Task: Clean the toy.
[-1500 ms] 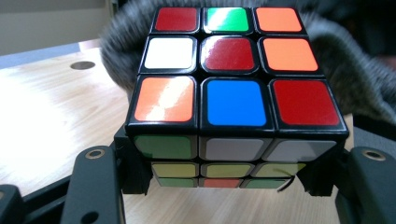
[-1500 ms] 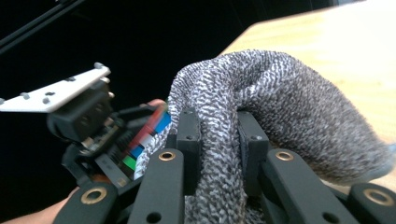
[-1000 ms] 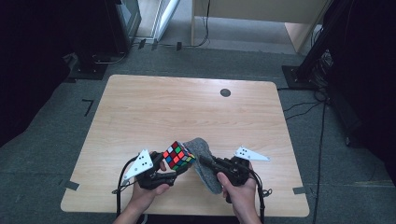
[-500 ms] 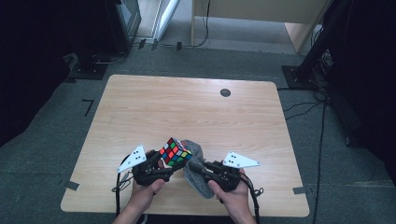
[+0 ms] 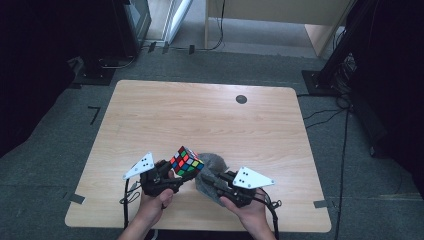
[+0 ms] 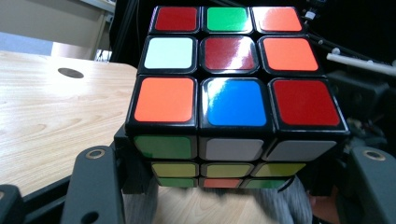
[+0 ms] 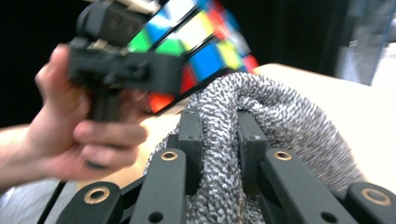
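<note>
Wooden table (image 5: 200, 115) | cube (image 5: 186, 161) clamped left | cloth (image 5: 210, 167) pinched right

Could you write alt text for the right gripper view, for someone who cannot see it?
Two black claw jaws rise from the bottom edge and pinch a bunched, knitted grey-and-white cloth. Just behind it, a hand holds a second black claw clamped on a multicoloured puzzle cube, tilted and blurred, above a pale wooden table.

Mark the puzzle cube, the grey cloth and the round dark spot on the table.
puzzle cube (image 6: 236, 101): left gripper view, blue sticker on its top face.
grey cloth (image 7: 280, 112): right gripper view, bunched knit fold.
round dark spot (image 5: 241, 99): high view, its centre.
</note>
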Available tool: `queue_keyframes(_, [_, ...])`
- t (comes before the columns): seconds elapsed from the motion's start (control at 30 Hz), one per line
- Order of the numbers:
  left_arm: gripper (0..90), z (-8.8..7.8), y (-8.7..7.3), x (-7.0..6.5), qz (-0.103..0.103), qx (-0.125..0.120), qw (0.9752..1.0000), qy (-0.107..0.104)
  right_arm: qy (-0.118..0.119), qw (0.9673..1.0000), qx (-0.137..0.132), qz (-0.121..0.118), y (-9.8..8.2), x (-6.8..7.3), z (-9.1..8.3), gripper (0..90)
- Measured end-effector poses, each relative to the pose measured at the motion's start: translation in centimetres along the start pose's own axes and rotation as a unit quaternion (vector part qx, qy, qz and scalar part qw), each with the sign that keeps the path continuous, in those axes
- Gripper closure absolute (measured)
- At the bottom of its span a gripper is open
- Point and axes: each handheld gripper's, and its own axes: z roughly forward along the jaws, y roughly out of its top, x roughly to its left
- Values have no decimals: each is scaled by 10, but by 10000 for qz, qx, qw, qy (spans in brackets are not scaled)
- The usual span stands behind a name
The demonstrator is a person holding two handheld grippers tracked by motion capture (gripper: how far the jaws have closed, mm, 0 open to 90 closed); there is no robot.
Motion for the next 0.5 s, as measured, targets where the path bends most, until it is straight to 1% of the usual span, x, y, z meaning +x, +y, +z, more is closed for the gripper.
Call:
queue_keyframes(0.03, [343, 0, 0, 0, 4, 23, 10000, 0, -88, 9999, -52, 23, 0, -1, -2, 772])
queue_keyframes(0.07, [343, 0, 0, 0, -2, 21, 10000, -8, -93, 9999, -44, -12, 0, 0, -1, 772])
queue_keyframes(0.1, [344, 0, 0, 1, -11, 18, 10000, -9, -2, 10000, 7, -85, -2, 2, 1, 772])
queue_keyframes(0.13, [343, 0, 0, 1, -30, 9, 10000, -5, 66, 9999, 62, -109, -3, 5, 4, 772])
queue_keyframes(0.2, [344, -1, 1, 1, -51, -18, 10000, 28, 288, 9991, 234, -203, -7, 12, 12, 772])
queue_keyframes(0.27, [343, -3, 1, 2, -31, 0, 10000, 70, 332, 9986, 303, -272, -8, 15, 15, 772])
queue_keyframes(0.33, [344, -3, 1, 2, -46, -10, 10000, 65, 287, 9989, 295, -215, -6, 12, 13, 772])
queue_keyframes(0.4, [344, -2, 1, 1, -31, 11, 10000, 61, 114, 9999, 69, -16, -2, 5, 5, 772])
queue_keyframes(0.43, [344, -1, 1, 1, -17, 33, 10000, 58, 33, 10000, -1, 49, -1, 3, 2, 772])
queue_keyframes(0.47, [344, 0, 0, 1, -9, 63, 10000, 64, -54, 9999, -56, 78, 0, 1, 0, 772])
queue_keyframes(0.5, [344, 1, 0, 1, -14, 75, 9999, 76, -93, 9999, -41, 52, 0, 1, 0, 770])
